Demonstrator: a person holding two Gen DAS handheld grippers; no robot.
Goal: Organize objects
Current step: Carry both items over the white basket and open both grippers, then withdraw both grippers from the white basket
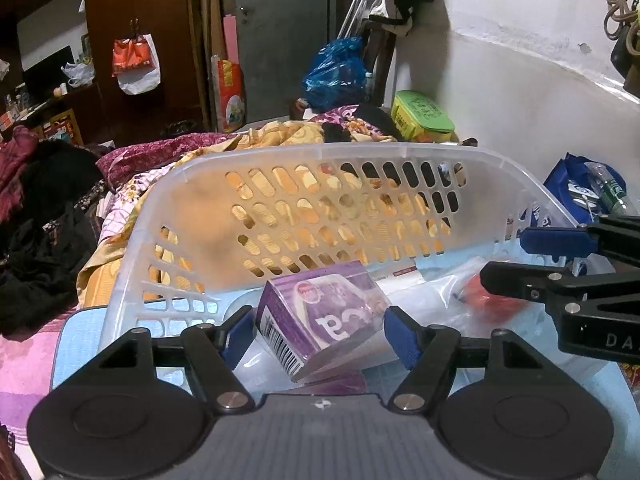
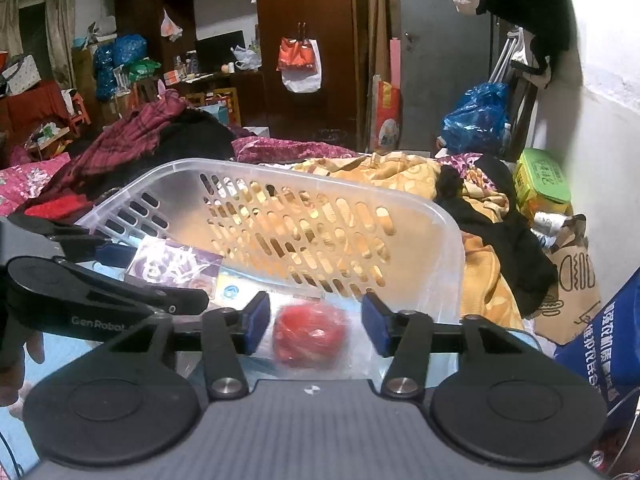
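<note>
Cluttered bedroom, bed surface: clear basket (image 1: 200, 184) at frame centre, both grippers reaching into it.

Near: left gripper (image 1: 320, 330), fingers apart astride the purple box (image 1: 316, 320), not pressing. Right gripper (image 2: 316, 322), open, flanks the bagged red ball (image 2: 308, 334). Far: blankets (image 2: 400, 176), wardrobe (image 2: 312, 20). Risk: slick bag slips; tilted box tips if nudged.

purple box (image 1: 320, 320) lettering partly hidden, red thing (image 2: 308, 334) perhaps bagged, blurred
</note>
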